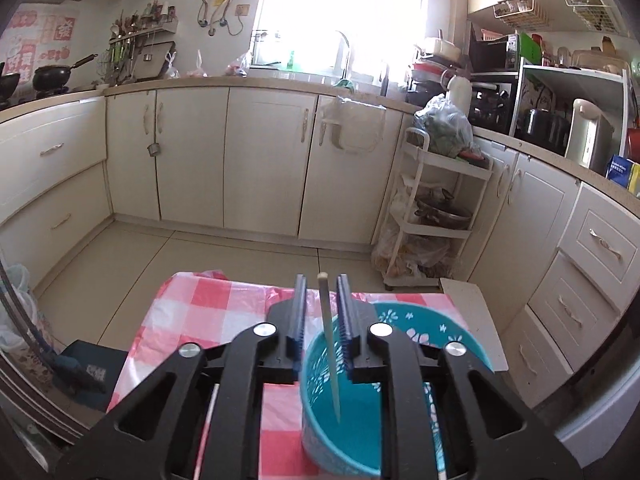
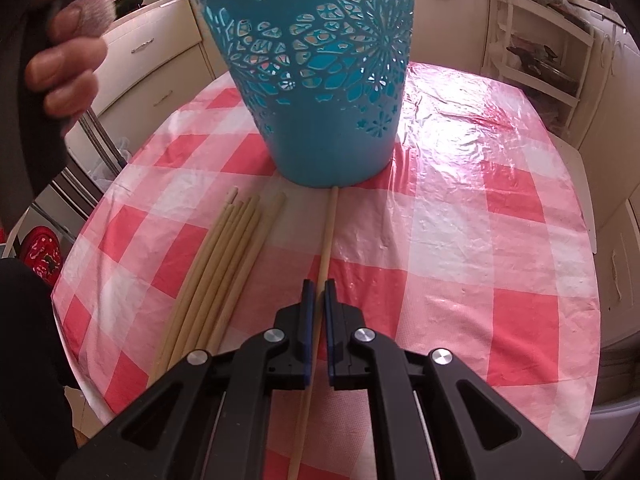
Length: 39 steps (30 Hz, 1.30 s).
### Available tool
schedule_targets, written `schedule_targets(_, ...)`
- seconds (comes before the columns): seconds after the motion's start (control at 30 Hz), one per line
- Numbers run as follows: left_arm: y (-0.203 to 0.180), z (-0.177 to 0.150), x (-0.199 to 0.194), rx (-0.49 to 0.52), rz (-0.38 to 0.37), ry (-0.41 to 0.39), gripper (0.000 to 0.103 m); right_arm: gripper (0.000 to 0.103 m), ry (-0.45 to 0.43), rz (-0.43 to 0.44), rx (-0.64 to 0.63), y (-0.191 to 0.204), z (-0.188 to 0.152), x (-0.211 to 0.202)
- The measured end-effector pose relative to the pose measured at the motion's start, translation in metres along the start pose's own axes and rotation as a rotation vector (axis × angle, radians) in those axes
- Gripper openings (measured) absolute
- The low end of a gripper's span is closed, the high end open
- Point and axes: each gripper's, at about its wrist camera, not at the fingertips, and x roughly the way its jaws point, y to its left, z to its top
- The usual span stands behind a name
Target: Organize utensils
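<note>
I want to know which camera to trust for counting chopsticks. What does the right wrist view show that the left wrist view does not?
Only the right wrist view: a bundle of chopsticks lying on the tablecloth, and the right hand-held gripper shut on a single chopstick.

Only the left wrist view: the basket's inside, with one chopstick standing in it, loose between the jaws of the left hand-held gripper.

Both: the teal basket and the pink checked tablecloth.
</note>
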Motion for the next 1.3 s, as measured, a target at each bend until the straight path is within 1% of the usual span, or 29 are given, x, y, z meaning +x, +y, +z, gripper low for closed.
schedule_targets(0.03,0.004,-0.002,-0.007,-0.002,0.009,0.002,0.037,0.006,-0.001,-0.002,-0.003,0.001,0.0,0.0)
schedule_targets(0.07,0.008,-0.004,-0.014,-0.006,0.019,0.001,0.046,0.006,-0.002,-0.005,-0.006,0.001,0.0,0.0)
schedule_targets(0.17,0.025,-0.011,-0.043,-0.027,0.037,-0.003,0.057,0.006,-0.007,-0.013,-0.015,0.003,-0.001,0.0)
schedule_targets(0.23,0.04,-0.02,-0.061,-0.048,0.048,0.003,0.061,0.006,0.0,0.004,0.01,0.0,-0.001,0.0)
schedule_targets(0.33,0.064,-0.035,-0.084,-0.08,0.063,0.02,0.064,0.005,0.02,0.083,0.115,-0.015,-0.002,-0.003)
schedule_targets(0.4,0.079,-0.045,-0.096,-0.093,0.075,0.03,0.065,0.005,0.011,0.128,0.166,-0.023,-0.004,-0.011)
schedule_targets(0.47,0.093,-0.055,-0.104,-0.104,0.093,0.041,0.066,0.005,-0.01,0.145,0.192,-0.027,-0.004,-0.022)
schedule_targets(0.57,0.115,-0.07,-0.106,-0.141,0.116,0.074,0.066,0.005,-0.026,0.194,0.239,-0.031,-0.009,-0.038)
schedule_targets(0.7,0.131,-0.082,-0.104,-0.183,0.134,0.099,0.066,0.005,-0.069,0.272,0.298,-0.035,-0.016,-0.065)
schedule_targets(0.77,0.132,-0.085,-0.103,-0.178,0.134,0.104,0.066,0.005,-0.115,0.312,0.324,-0.037,-0.012,-0.083)
schedule_targets(0.83,0.131,-0.087,-0.101,-0.173,0.128,0.109,0.066,0.005,-0.191,0.35,0.342,-0.041,0.0,-0.107)
schedule_targets(0.93,0.127,-0.092,-0.097,-0.164,0.122,0.12,0.067,0.005,-0.331,0.393,0.335,-0.042,0.036,-0.142)
schedule_targets(1.03,0.125,-0.096,-0.092,-0.165,0.122,0.133,0.067,0.005,-0.494,0.397,0.295,-0.039,0.085,-0.17)
schedule_targets(1.1,0.126,-0.098,-0.089,-0.165,0.125,0.14,0.067,0.005,-0.586,0.381,0.273,-0.035,0.116,-0.175)
schedule_targets(1.17,0.128,-0.101,-0.086,-0.165,0.13,0.146,0.067,0.005,-0.654,0.344,0.259,-0.03,0.144,-0.169)
schedule_targets(1.23,0.132,-0.103,-0.084,-0.172,0.136,0.153,0.067,0.005,-0.686,0.289,0.25,-0.026,0.161,-0.153)
schedule_targets(1.3,0.137,-0.103,-0.082,-0.183,0.141,0.156,0.067,0.005,-0.691,0.234,0.248,-0.027,0.171,-0.13)
